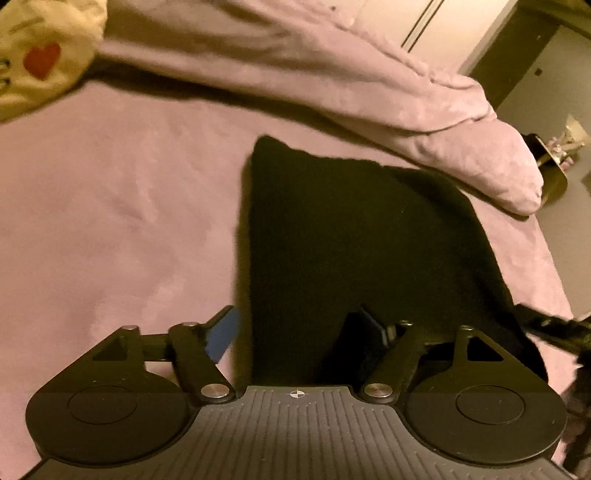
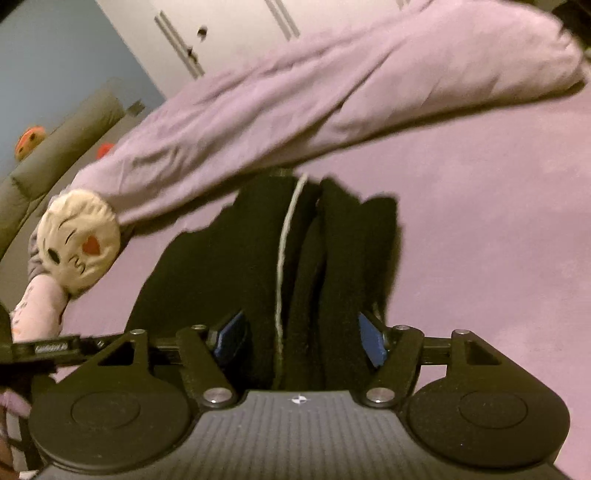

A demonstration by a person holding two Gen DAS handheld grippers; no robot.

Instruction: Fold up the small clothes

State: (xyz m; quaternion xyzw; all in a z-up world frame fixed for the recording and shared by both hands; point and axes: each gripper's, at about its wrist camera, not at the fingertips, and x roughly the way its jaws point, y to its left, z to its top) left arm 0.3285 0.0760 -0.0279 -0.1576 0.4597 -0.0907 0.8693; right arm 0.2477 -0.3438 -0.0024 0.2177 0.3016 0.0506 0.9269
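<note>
A black garment (image 1: 354, 236) lies on the pink bed sheet (image 1: 110, 221). In the left wrist view my left gripper (image 1: 299, 332) hovers over its near left edge, jaws wide apart, blue pads (image 1: 223, 332) visible, holding nothing. In the right wrist view the same black garment (image 2: 332, 258) shows folds and a white cord (image 2: 284, 251). My right gripper (image 2: 301, 334) straddles the bunched near edge with its blue pads (image 2: 371, 339) wide apart, not closed on the cloth.
A pink duvet (image 1: 332, 66) is rolled along the far side of the bed. A cream emoji cushion (image 2: 77, 240) lies at the left. The other gripper's arm (image 1: 554, 328) shows at the right edge. A wardrobe (image 2: 240, 29) stands behind.
</note>
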